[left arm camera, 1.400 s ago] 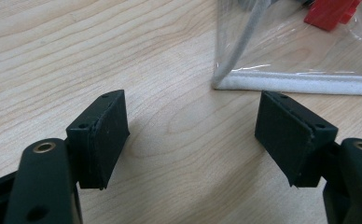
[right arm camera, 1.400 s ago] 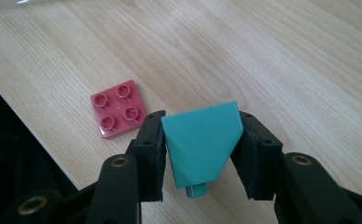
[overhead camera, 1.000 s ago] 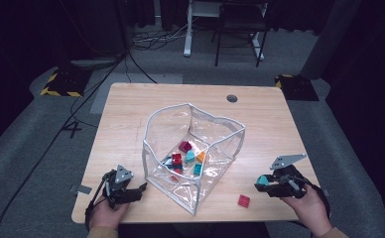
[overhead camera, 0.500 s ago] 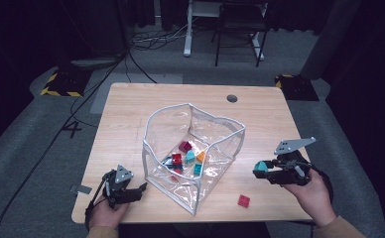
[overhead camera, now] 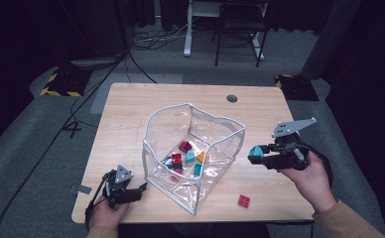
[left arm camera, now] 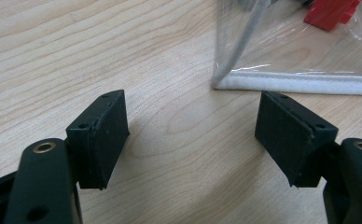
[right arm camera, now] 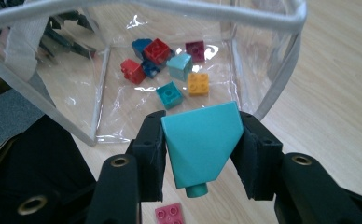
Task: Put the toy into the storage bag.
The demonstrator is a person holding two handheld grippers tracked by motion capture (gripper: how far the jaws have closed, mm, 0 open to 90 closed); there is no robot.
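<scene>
A clear plastic box [overhead camera: 219, 125] with a white rim stands mid-table and holds several coloured bricks [overhead camera: 185, 157]. My right gripper [overhead camera: 256, 155] is raised to the right of the box, shut on a teal sloped brick [right arm camera: 201, 142], which the right gripper view shows clamped between both pads just outside the box rim [right arm camera: 244, 15]. A red brick [overhead camera: 243, 201] lies on the table near the front edge, below that gripper. My left gripper [overhead camera: 140, 190] rests on the table by the box's front left corner [left arm camera: 226, 83], jaws wide open over bare wood.
The wooden table [overhead camera: 131, 114] has a round grommet hole [overhead camera: 231, 98] at the back. Beyond it stand a chair [overhead camera: 240, 25] and desk legs, with cables on the grey floor. A yellow-black striped block [overhead camera: 59, 84] lies on the floor at the left.
My right gripper has risen from near the table and shifted left toward the box rim with the teal brick in it. The left gripper has stayed put.
</scene>
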